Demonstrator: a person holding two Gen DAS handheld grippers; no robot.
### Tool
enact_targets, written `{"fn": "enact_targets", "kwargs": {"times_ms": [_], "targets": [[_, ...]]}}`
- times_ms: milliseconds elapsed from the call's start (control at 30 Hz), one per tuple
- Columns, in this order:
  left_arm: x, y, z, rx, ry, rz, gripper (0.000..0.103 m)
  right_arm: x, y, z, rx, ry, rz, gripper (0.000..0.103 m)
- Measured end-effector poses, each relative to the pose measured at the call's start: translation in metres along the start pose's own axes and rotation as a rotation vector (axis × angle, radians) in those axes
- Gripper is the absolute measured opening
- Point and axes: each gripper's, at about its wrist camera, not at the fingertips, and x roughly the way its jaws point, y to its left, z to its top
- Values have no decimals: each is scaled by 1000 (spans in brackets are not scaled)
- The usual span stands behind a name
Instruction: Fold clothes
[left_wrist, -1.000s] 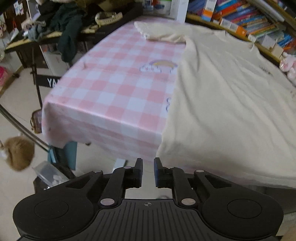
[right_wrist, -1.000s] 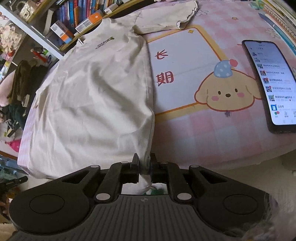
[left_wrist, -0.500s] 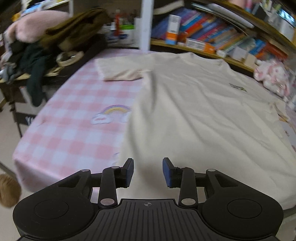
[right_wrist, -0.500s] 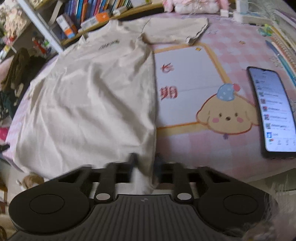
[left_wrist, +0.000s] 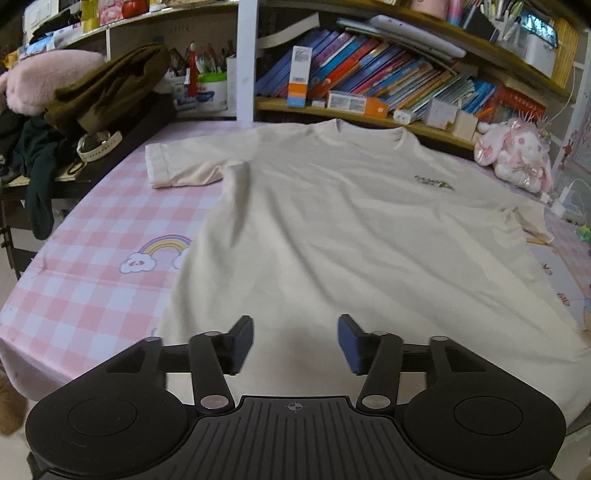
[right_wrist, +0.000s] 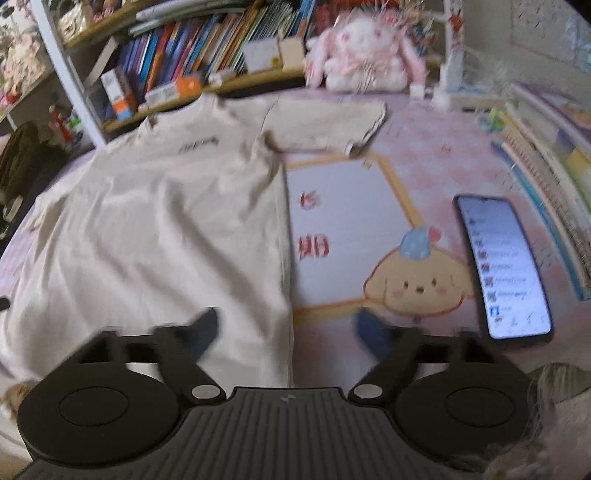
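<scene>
Change: hem corner of T-shirt, pinched a second ago by right gripper, now released; left gripper now over the shirt instead of the table edge.
Table (left_wrist: 85, 295): pink-and-white check cloth, rainbow print at left, puppy print at right.
T-shirt (left_wrist: 332, 229): cream, spread flat face-up across the table, collar toward the bookshelf, both sleeves out.
Bookshelf (left_wrist: 369, 85): crowded with colourful books behind the table.
Left gripper (left_wrist: 295, 341): above the lower hem, jaws opening, nothing pinched.
Right gripper (right_wrist: 288, 328): blurred, jaws opening wide, straddling the shirt's right edge, pads off the cloth.
Phone (right_wrist: 506, 266): lit screen, lying right of the puppy print.
</scene>
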Motion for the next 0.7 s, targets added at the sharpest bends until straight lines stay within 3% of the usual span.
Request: {"fn": "enact_targets", "kwargs": {"times_ms": [100,300,433,700], "targets": [[-7,-13,-4,-3,-24,14,78,-2,4,1,4,-36,-1,91],[-23,-42,-17,26,-64,71,94,-9,16,-3,4,-157,-68,97],[-31,-54,-23,84,-84,96,95,-10,28,-4,-37,-203,-100,100],[-32,-51,-27,65,-69,116,95,-8,40,-7,-82,-198,-94,100]]}}
